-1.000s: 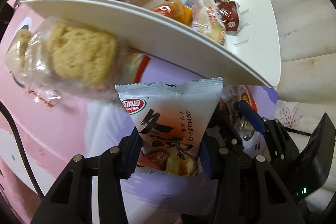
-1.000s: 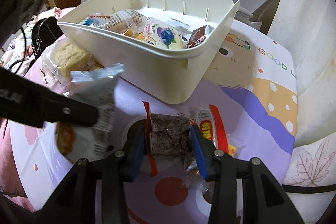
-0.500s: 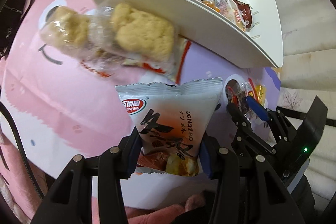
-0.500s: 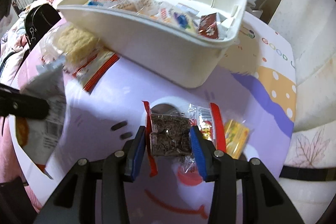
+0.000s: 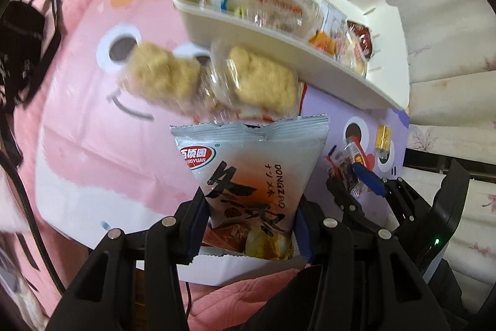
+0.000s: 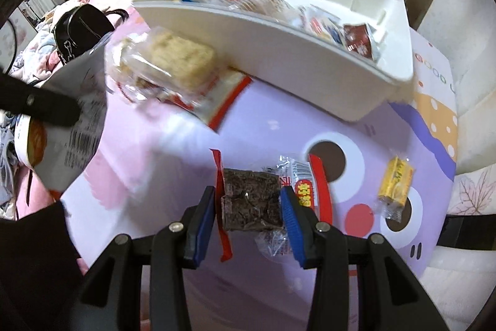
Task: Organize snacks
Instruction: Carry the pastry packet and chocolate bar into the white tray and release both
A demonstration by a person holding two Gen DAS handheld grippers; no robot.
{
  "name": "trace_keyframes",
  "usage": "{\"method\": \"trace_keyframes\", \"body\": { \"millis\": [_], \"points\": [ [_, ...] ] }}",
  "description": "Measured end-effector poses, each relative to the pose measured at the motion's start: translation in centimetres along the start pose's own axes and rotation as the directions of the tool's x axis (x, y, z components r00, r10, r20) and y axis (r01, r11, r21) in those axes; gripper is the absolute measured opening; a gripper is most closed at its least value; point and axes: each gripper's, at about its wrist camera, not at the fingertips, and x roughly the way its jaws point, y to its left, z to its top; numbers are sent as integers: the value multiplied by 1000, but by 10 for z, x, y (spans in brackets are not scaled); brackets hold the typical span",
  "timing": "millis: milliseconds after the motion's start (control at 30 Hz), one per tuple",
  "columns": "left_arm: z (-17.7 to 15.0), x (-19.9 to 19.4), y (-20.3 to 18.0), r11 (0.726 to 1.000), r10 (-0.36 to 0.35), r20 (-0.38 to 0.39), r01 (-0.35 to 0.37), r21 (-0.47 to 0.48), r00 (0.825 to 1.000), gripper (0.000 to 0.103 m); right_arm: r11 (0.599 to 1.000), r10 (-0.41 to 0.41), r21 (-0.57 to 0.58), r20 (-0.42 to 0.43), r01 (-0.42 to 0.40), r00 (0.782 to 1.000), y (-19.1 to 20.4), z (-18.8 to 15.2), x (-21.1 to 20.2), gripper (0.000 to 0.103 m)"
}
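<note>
A: Nearest first – what does the left gripper (image 5: 249, 233) have?

B: Its blue pads pinch the lower half of a white snack bag (image 5: 251, 176) with a red logo and black brush lettering; the bag stands upright between the fingers, crimped top edge uppermost, lifted off the desk (image 5: 80, 145)

A: And the right gripper (image 6: 249, 219)?

B: It is clamped on a dark brown bar in clear wrap (image 6: 252, 199) with red end strips, holding it by its two sides above the purple part of the cartoon cloth

A: What lies just past that?

B: A small yellow wrapped sweet (image 6: 395, 182) lies alone on the cloth, to the right of the held bar and apart from it

A: Farther out?

B: Two pale crumbly cakes in clear packets (image 5: 214, 79) lie on the desk just in front of the cream bin (image 5: 325, 73), resting on a flat packet with a red edge (image 6: 226, 98)

A: And the bin itself?

B: It sits at the far side of the desk and holds several wrapped snacks, among them a dark red packet (image 6: 359, 41) at its right end. Beyond the desk's left edge a black bag (image 6: 80, 27) lies on bedding
</note>
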Motion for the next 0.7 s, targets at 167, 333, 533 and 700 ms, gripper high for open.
{"method": "trace_keyframes", "body": {
  "millis": [167,333,533,700],
  "points": [
    [27,-26,9,998,17,22,-18,67,1000,47,1000,-3,17,35,3,999,20,18,-12,43],
    [56,-43,12,988,37,28,-40,147,999,47,998,-6,59,70,2,998,33,37,-22,43],
    [93,-58,16,970,46,43,-55,235,998,47,992,-6,126,173,-16,985,44,70,-38,43],
    [123,-68,18,958,62,65,-78,277,996,47,986,-37,165,244,-4,969,51,94,-51,43]
  ]
}}
